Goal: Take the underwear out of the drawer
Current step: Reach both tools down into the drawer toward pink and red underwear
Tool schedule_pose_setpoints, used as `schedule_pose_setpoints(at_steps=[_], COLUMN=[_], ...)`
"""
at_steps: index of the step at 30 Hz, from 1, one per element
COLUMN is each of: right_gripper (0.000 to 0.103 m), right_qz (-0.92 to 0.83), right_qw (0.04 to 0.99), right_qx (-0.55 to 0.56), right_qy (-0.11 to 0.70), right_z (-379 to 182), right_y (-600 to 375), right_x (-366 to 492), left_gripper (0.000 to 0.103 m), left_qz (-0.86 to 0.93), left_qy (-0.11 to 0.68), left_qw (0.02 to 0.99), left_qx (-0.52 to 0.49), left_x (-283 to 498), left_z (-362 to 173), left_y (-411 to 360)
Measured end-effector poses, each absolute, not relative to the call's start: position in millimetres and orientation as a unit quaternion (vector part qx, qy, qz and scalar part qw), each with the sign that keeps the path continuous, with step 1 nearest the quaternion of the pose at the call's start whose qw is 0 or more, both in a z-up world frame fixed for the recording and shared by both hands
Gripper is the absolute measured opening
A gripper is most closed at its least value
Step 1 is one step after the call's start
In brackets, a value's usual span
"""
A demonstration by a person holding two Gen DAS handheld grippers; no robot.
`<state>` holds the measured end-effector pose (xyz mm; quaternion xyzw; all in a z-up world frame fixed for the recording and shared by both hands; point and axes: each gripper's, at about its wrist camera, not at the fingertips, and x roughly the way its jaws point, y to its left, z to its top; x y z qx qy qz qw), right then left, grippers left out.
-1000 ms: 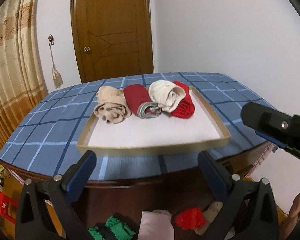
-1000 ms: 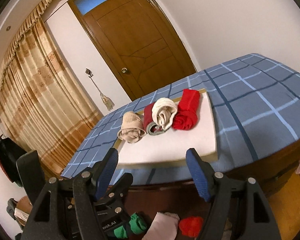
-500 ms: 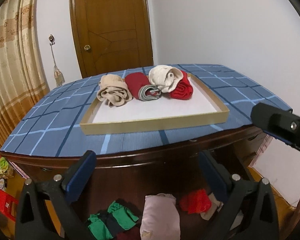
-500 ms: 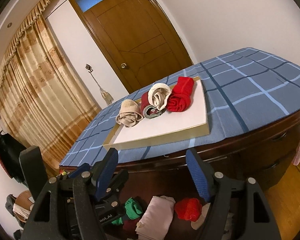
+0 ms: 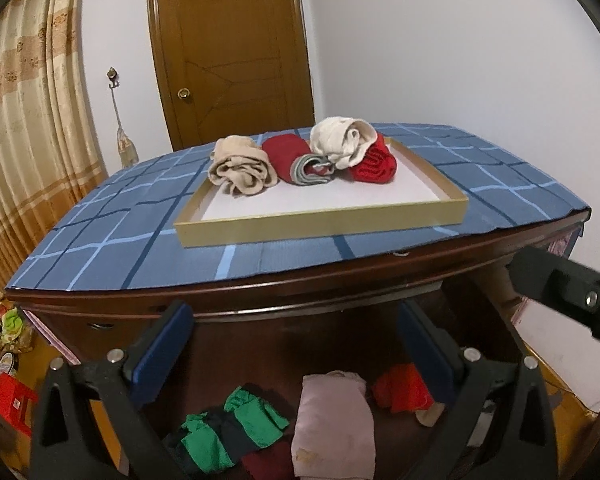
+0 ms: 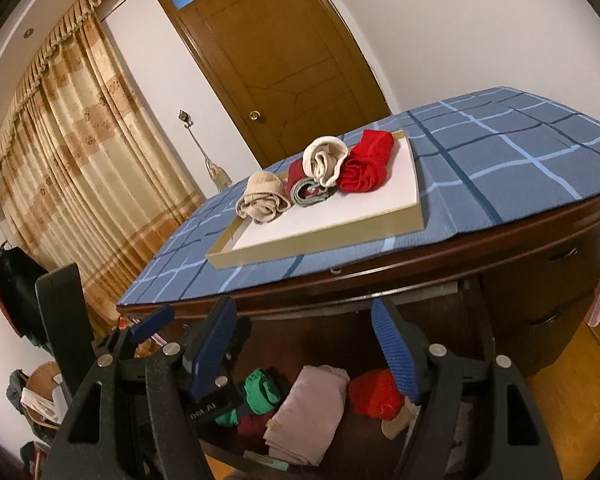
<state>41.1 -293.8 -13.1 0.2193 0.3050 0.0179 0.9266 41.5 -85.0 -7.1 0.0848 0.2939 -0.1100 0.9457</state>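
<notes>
The open drawer (image 5: pixel 380 344) sits under the tabletop and holds loose underwear: a pink piece (image 5: pixel 332 420), a green one (image 5: pixel 244 420), a red one (image 5: pixel 400 388) and a dark red one (image 5: pixel 268 460). My left gripper (image 5: pixel 296 348) hovers open above them, nothing between its blue pads (image 5: pixel 160 352). My right gripper (image 6: pixel 306 344) is open too, over the pink piece (image 6: pixel 308 412) and the red one (image 6: pixel 374 394). Part of the right gripper's black body (image 5: pixel 572 300) shows at the right edge of the left wrist view.
A gold-rimmed tray (image 5: pixel 320 228) on the blue checked tablecloth (image 5: pixel 120 240) carries several rolled pieces: beige (image 5: pixel 240 168), dark red with grey, cream, red. Behind stand a wooden door (image 5: pixel 228 48) and curtains (image 5: pixel 24 140). Closed drawers (image 6: pixel 556 280) lie to the right.
Both grippers have sunk in front of the table. The tabletop and tray now sit higher in each view, and more of the drawer's clothing shows between the fingers. The jaws stay equally wide.
</notes>
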Motion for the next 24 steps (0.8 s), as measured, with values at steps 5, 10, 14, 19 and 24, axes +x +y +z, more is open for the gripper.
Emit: schedule_pose_setpoints(at_steps=[5, 10, 14, 19, 24], right_gripper=[0.072, 0.072, 0.072, 0.072, 0.072], right_qz=[0.012, 0.004, -0.002, -0.007, -0.008], right_qw=[0.926, 0.925, 0.925, 0.928, 0.928], right_qx=[0.216, 0.214, 0.213, 0.204, 0.2], right_qy=[0.309, 0.314, 0.315, 0.311, 0.314], right_z=[-19.0, -23.5, -27.4, -27.1, -26.2], right_y=[-294.7, -297.2, -299.7, -299.4, -299.4], right_x=[33.8, 28.8, 24.6, 20.3, 17.9], left_gripper=[0.103, 0.103, 0.103, 0.103, 0.103], left_qz=[-0.111, -0.113, -0.111, -0.11, -0.111], left_qy=[0.302, 0.307, 0.307, 0.307, 0.308], left_qw=[0.943, 0.941, 0.941, 0.941, 0.941], left_qx=[0.088, 0.086, 0.087, 0.087, 0.087], left_x=[37.9, 35.5, 33.1, 30.2, 28.6], left_z=[-15.1, -19.8, -21.9, -23.1, -24.9], left_y=[-81.6, -76.5, -74.1, -70.3, -64.6])
